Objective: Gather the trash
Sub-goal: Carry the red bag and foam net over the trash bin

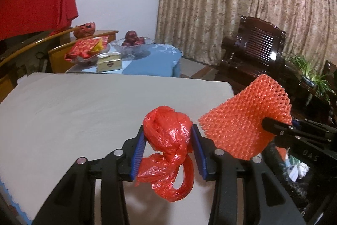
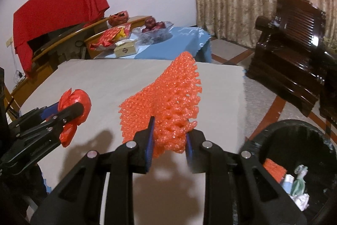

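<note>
In the left wrist view, the left gripper [image 1: 168, 147] is clenched on a knotted red plastic bag [image 1: 168, 140]. Its blue pads [image 1: 138, 156] squeeze the bag's bunched upper half, and the loose tail droops toward 6 o'clock, clear of the pale tabletop [image 1: 73, 111]. Gripping the knotted bulk rather than the thin tail probably gives the pads something firm enough not to slip through.

Toward 3 o'clock in that view, the right gripper [image 1: 273, 127] pinches the edge of an orange foam net [image 1: 242, 121], a fruit-wrap mesh that stands up stiffly and tilts away from the bag. The two pieces are just beside each other but apart.

In the right wrist view, the left gripper [image 2: 71, 111] and its bag [image 2: 75, 102] sit at 9 o'clock. The right gripper [image 2: 168, 138] at centre is closed around the net's [image 2: 168, 98] lower corner, the mesh rising toward 12 o'clock above the tabletop [image 2: 105, 81]. A corner hold suits so light and springy a sheet.

At 4 o'clock stands a black trash bin [image 2: 273, 136] on the floor beside the tabletop's right edge, already holding an orange scrap and crumpled paper. Both items seem lifted ready for dropping. The right gripper is nearer the bin, so the net likely goes first.

At 11 o'clock, a blue-clothed side table [image 2: 179, 50] carries fruit and packets, not part of this job as far as I can judge.
</note>
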Available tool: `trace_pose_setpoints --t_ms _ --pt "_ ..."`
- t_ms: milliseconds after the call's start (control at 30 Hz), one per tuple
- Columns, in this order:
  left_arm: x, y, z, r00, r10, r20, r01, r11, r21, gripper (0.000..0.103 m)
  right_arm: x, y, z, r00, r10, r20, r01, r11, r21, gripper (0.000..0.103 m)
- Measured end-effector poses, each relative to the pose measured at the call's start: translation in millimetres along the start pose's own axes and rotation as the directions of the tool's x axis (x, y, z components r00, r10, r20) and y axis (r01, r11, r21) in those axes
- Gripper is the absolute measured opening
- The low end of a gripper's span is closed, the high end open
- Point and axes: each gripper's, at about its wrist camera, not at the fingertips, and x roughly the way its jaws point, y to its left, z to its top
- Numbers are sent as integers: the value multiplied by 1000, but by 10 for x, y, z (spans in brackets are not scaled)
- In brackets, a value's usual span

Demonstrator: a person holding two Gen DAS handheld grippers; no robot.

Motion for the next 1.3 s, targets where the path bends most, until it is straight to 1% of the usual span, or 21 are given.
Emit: trace_pose_setpoints --t_ms 267,633,1033,1300 --pt "-171 -394 36 999 -38 7 38 999 33 42 -405 -320 -66 998 -46 44 45 998 34 24" --pt "-414 -958 138 992 -124 38 120 988 93 42 -934 -749 -208 988 -125 93 118 989 84 24" --pt "-544 -1582 122 975 -219 44 209 964 166 42 -1356 -1214 -397 968 -217 126 196 968 156 24" --pt "-403 -2000 25 959 -284 13 275 939 208 42 -1522 -1585 -602 948 -302 104 277 940 199 24"
